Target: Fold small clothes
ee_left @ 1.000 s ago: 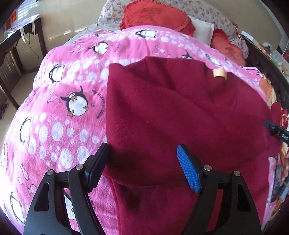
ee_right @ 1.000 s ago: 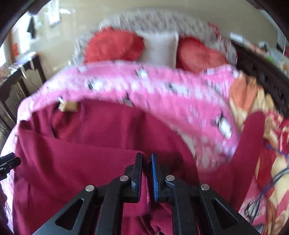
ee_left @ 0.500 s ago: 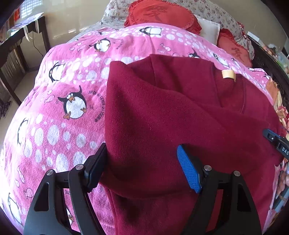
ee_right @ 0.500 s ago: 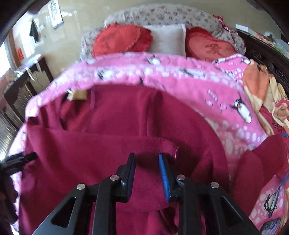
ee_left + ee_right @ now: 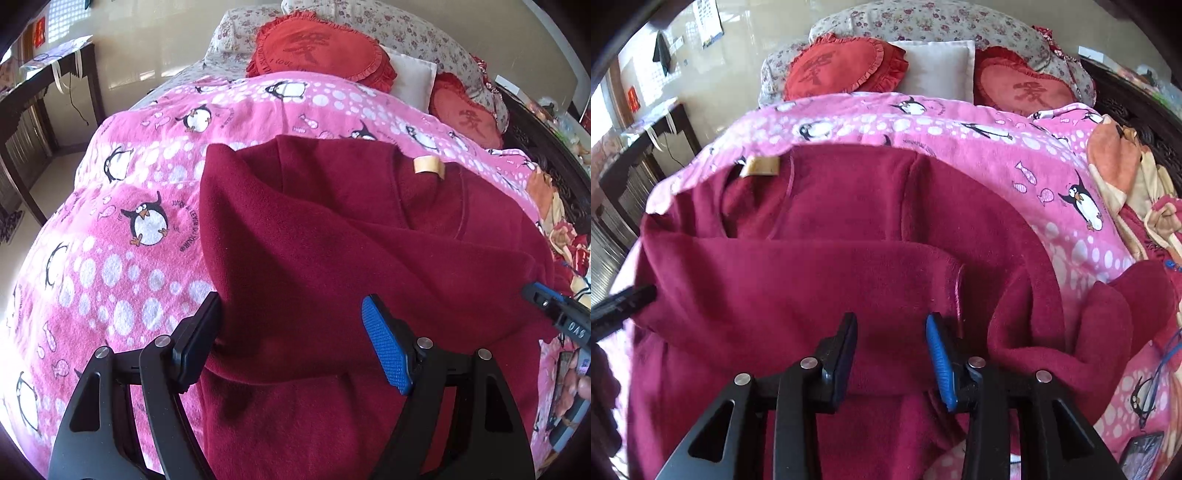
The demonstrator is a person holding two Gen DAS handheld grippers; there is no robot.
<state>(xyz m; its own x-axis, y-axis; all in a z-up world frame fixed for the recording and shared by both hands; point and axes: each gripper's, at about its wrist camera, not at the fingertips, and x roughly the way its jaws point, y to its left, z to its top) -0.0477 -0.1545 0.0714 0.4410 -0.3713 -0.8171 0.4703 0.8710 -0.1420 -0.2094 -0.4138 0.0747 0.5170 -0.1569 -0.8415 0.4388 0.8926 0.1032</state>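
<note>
Maroon fleece garment (image 5: 332, 236) lies on pink penguin blanket (image 5: 122, 206), lower part folded up. Soft, thick, limp; you take folded edge, not middle. Left gripper (image 5: 291, 339) spread wide over fold, not pinching. Right gripper (image 5: 892, 354) opening, fleece between jaws, not pressed.

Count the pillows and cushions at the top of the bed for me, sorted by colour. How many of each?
Red heart cushions: 2, one on the left and one on the right
White pillow: 1, between them
Flowery pillow: 1, behind them all
Total: 4
</note>
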